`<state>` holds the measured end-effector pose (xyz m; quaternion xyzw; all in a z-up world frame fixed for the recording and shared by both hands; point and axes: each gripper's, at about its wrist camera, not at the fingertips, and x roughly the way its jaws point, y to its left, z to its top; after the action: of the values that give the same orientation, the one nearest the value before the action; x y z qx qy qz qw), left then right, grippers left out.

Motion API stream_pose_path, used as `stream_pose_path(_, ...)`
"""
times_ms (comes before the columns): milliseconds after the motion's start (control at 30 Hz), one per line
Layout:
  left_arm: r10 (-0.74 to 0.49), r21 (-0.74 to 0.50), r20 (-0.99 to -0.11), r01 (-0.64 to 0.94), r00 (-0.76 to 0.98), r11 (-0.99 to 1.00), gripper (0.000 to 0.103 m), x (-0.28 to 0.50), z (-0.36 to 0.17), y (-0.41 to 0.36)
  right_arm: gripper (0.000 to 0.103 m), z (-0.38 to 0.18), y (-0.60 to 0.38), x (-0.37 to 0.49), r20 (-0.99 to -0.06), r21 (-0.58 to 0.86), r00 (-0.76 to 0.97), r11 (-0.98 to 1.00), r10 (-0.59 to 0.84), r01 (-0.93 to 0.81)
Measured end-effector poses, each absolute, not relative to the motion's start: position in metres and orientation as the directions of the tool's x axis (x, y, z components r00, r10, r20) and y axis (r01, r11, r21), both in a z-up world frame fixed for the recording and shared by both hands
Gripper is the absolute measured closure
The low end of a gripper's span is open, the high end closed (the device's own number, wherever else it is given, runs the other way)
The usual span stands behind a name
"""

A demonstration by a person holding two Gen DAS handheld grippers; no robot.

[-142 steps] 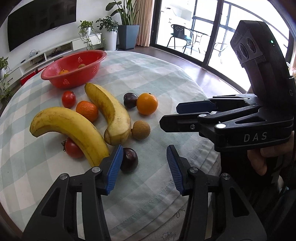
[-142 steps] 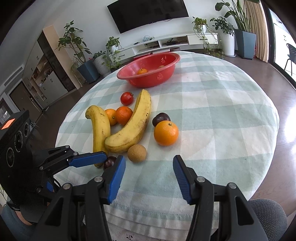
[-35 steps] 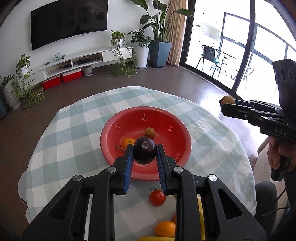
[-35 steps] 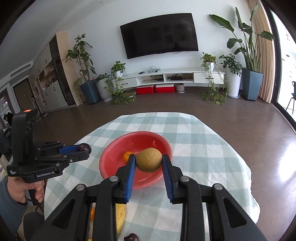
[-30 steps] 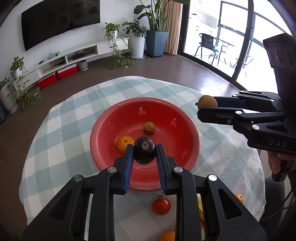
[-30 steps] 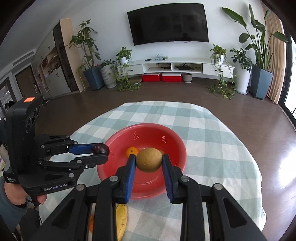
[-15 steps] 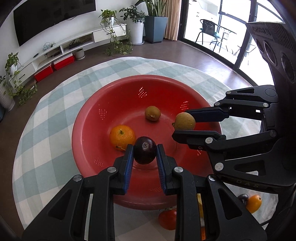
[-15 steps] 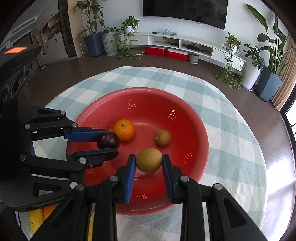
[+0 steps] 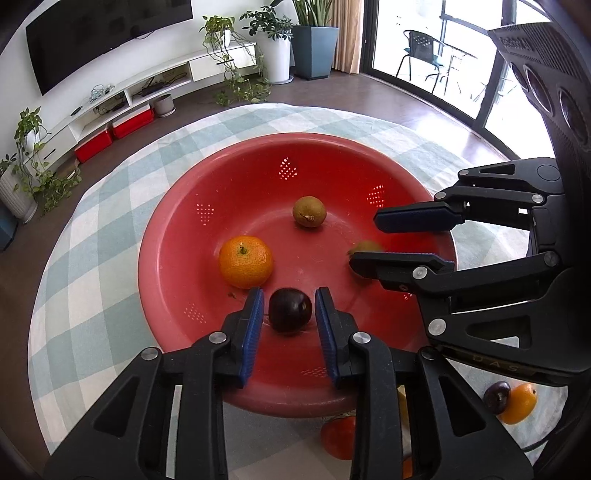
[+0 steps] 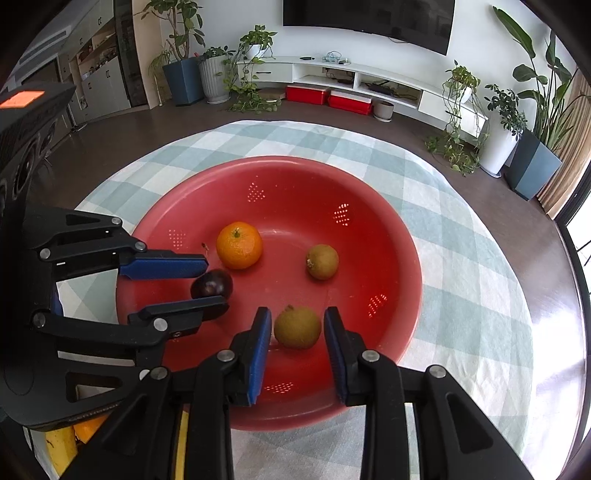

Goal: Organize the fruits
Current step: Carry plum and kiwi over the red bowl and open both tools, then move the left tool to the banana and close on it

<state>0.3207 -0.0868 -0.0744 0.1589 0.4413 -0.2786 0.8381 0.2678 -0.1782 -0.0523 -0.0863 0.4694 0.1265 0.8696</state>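
Green-and-white checked cloth covers the round surface, which stands on a dark brown floor in a living room. A wall-mounted television hangs above a low white media shelf with red boxes beneath, and potted plants line the wall. In the left wrist view, glass doors show a chair outside.

A red perforated bowl sits on the cloth, holding a mandarin and a small brownish-green fruit.

The left hand-held gripper reaches into the bowl. Its jaws are opening, and a dark purple plum sits between the blue pads with a thin gap on each side.

The right hand-held gripper also reaches into the bowl, and its jaws too are opening. A round brownish-green fruit lies between its pads, clear of both; whether it rests on the bowl floor cannot be told.

Outside the bowl, at its near side, lie a tomato, another plum touching an orange, and a banana.
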Motion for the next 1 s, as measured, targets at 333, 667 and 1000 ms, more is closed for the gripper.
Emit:
stream_pose_path(333,-0.346,0.029,-0.771,0.573,0.534,0.819,0.043,0.291,-0.035,-0.066,0.058,-0.03,-0.186,0.246,-0.806,-0.021,0.572,0.958,0.152,-0.285)
stream_pose_path(667,-0.361,-0.074,-0.693,0.437,0.624,0.897,0.017,0.186,0.0,-0.006,0.023,0.01,-0.217,0.149,-0.697,0.122,0.679,0.971,0.233,-0.207)
stream_pose_path(1000,-0.367,-0.217,-0.729,0.313,0.578,0.925,0.017,0.091,-0.045,0.013,0.022,-0.015,-0.238,0.056,-0.652,0.243,0.735,0.97,0.185,-0.028)
